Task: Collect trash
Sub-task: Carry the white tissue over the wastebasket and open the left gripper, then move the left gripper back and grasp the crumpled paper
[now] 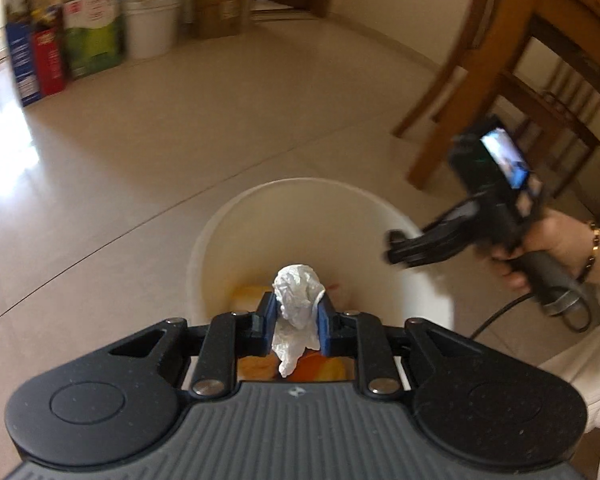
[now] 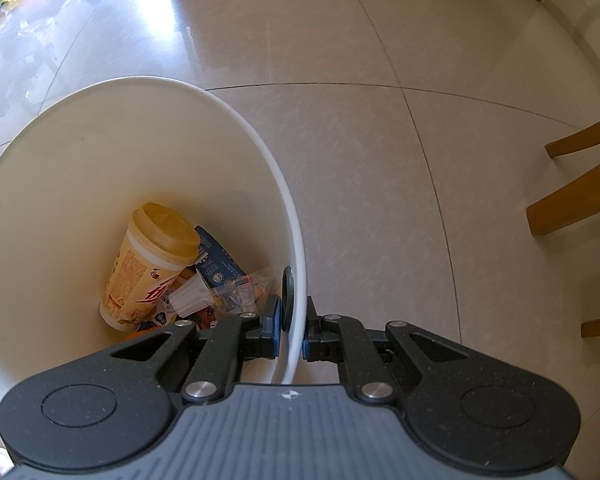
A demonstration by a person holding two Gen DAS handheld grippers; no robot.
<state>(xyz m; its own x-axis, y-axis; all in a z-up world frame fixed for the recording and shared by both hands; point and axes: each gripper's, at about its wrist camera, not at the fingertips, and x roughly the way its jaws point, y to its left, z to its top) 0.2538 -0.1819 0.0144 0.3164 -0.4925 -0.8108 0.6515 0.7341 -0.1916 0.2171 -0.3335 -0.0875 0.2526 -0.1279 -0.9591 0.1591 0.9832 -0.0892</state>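
My left gripper (image 1: 297, 305) is shut on a crumpled white tissue (image 1: 296, 280) and holds it over the mouth of a white trash bin (image 1: 300, 200). The bin (image 2: 100, 140) holds a yellow lidded drink cup (image 2: 148, 264), a blue packet (image 2: 220, 260) and clear wrappers (image 2: 236, 292). My right gripper (image 2: 293, 320) is shut on the bin's right rim, one finger inside the wall and one outside. From the left wrist, the right gripper (image 1: 396, 248) appears blurred at the bin's right side, held by a hand (image 1: 540, 248).
The bin stands on a beige tiled floor (image 2: 380, 160). A wooden chair (image 1: 500, 80) and its legs (image 2: 580, 204) are close on the right. Cartons (image 1: 60, 48) and a white bucket (image 1: 150, 24) line the far wall. A black cable (image 1: 500, 312) trails from the right gripper.
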